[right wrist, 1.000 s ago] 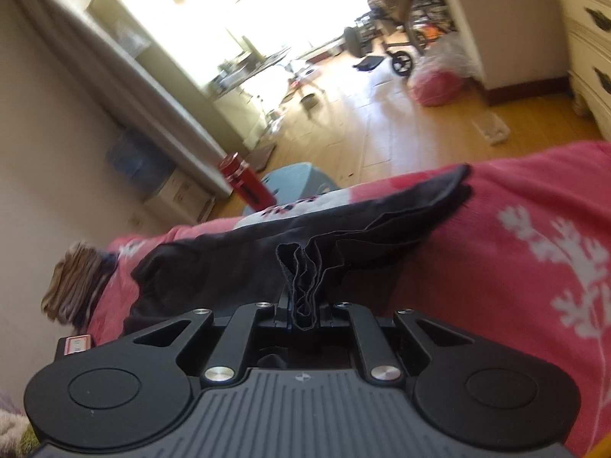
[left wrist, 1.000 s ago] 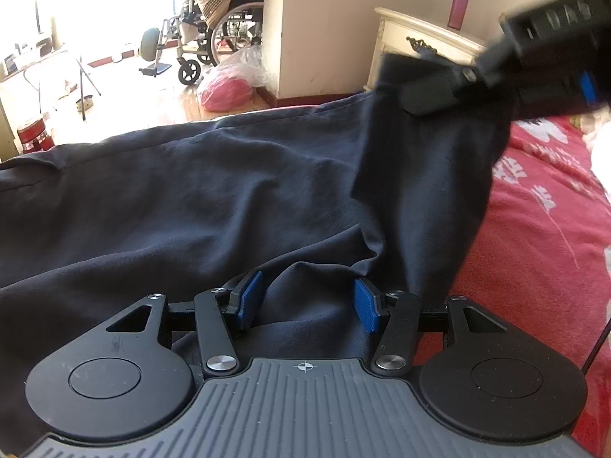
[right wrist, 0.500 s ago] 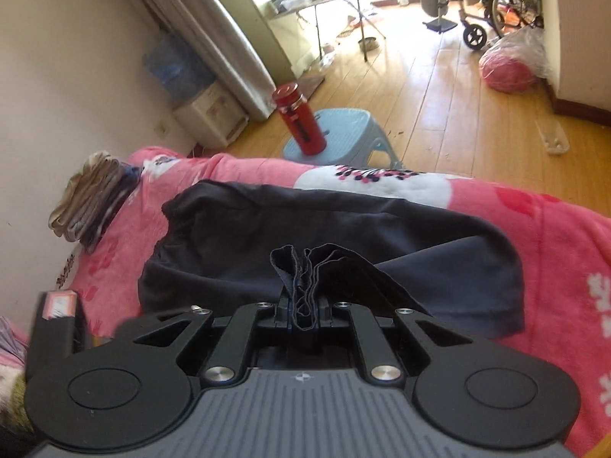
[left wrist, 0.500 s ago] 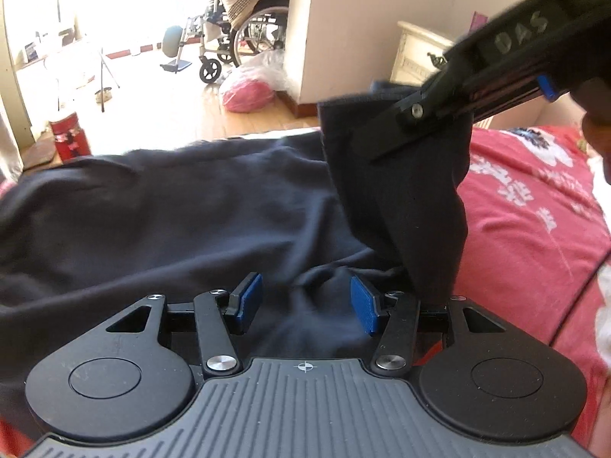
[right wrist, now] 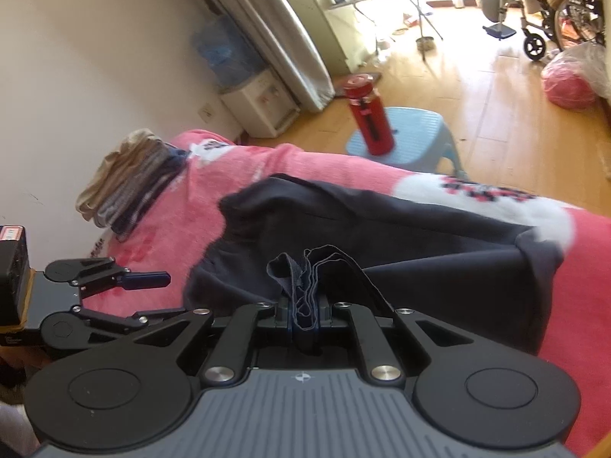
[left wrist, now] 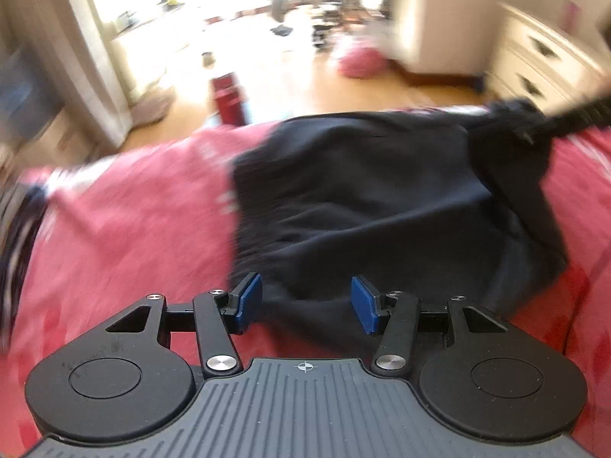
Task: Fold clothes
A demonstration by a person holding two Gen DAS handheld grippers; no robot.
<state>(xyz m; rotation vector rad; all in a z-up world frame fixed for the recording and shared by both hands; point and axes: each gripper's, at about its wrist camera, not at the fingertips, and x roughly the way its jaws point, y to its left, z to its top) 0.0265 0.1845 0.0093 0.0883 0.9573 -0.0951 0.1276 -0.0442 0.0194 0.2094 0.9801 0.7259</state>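
1. On the pink blanket [right wrist: 236, 175] that covers the bed, the dark navy garment [right wrist: 401, 236] lies spread out, reaching from the near middle away to the right.
2. The right gripper [right wrist: 303, 313] has its jaws together, clamped on a bunched edge of that garment; several folded layers of cloth stick up between the fingers.
3. From the left wrist view, the same gripper shows as a dark blur at the far right, with a corner of the navy cloth [left wrist: 362, 198] lifted off the bed and hanging from it.
4. The left gripper [left wrist: 305, 299] stands apart, its blue pads [left wrist: 250, 297] well separated and nothing pressed between them. The near edge of the garment lies below the gap.
5. In the right wrist view the left gripper [right wrist: 152, 294] appears at the near left, over the pink blanket just beside the garment's left edge, its fingers spread.
6. At the far left corner of the bed sits a stack of folded clothes [right wrist: 130, 183], well apart from the navy piece.
7. Beyond the bed, a red bottle [right wrist: 368, 114] stands upright on a light blue stool [right wrist: 416, 133] on the wooden floor [right wrist: 477, 87].
8. A wheelchair [right wrist: 553, 11] is at the far right, with a pink bag [right wrist: 565, 84] on the floor near it.
9. The left wrist view is heavily smeared, so finer detail there cannot be told.
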